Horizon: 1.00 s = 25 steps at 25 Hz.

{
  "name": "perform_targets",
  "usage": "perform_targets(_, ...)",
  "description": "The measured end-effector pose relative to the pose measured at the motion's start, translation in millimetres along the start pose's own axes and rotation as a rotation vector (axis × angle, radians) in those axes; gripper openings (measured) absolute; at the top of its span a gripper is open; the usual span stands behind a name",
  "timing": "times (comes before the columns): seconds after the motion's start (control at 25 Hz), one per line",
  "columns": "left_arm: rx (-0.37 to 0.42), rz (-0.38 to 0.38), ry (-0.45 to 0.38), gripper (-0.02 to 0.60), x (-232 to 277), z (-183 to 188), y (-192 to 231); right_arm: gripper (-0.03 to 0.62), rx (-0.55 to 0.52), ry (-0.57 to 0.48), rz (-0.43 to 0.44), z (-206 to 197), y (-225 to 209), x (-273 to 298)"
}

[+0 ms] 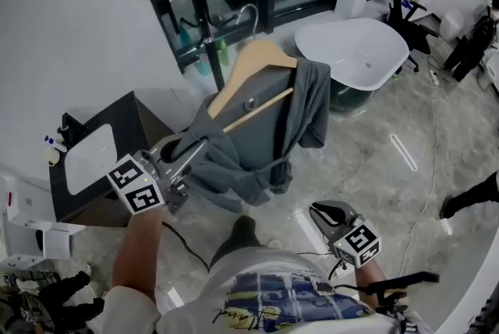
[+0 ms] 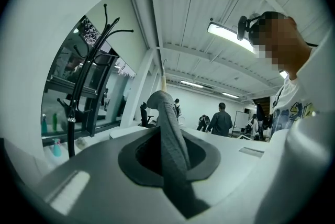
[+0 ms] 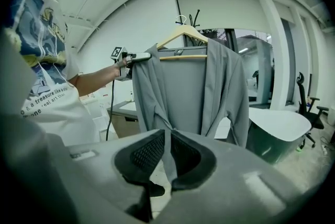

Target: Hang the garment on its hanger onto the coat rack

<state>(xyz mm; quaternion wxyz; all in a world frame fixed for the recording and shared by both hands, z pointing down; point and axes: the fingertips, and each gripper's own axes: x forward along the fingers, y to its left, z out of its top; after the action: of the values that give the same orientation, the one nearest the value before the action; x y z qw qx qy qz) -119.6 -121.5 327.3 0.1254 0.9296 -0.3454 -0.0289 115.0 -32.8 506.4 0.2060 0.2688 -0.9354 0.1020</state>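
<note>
A grey garment (image 1: 269, 129) hangs on a wooden hanger (image 1: 253, 63), held up in the air in front of me. My left gripper (image 1: 199, 145) is shut on the garment's shoulder at the hanger's left end. In the left gripper view a fold of grey fabric (image 2: 170, 129) runs between the jaws of the left gripper (image 2: 167, 149). The black coat rack (image 2: 89, 74) stands to the left, and its pole (image 1: 206, 44) is just behind the hanger. My right gripper (image 1: 323, 209) hangs low by my body, shut and empty. The right gripper (image 3: 167, 157) faces the garment (image 3: 193, 92) and hanger (image 3: 180, 34).
A white oval table (image 1: 355, 51) stands to the right behind the garment. A dark cabinet with a white top (image 1: 93, 161) is at the left. An office chair (image 1: 405, 20) and several people (image 2: 221, 121) are farther off. A cable (image 1: 429, 192) lies on the floor.
</note>
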Motion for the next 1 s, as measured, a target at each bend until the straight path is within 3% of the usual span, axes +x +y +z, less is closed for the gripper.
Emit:
perform_targets(0.2, 0.017, 0.014, 0.009, 0.040, 36.5, 23.0, 72.8, 0.037, 0.032, -0.013, -0.053, 19.0, -52.1, 29.3)
perform_targets(0.44, 0.023, 0.035, 0.025, 0.040, 81.9, 60.5, 180.6, 0.037, 0.048, -0.035, -0.110, 71.1, -118.7, 79.2)
perform_targets(0.64, 0.032, 0.064, -0.007, 0.040, 92.0, 69.8, 211.1, 0.037, 0.057, -0.039, -0.116, 67.5, -126.3, 84.6)
perform_targets(1.0, 0.003, 0.094, -0.027, 0.040, 116.6, 107.9, 325.4, 0.037, 0.100, -0.038, -0.147, 114.0, -169.3, 138.5)
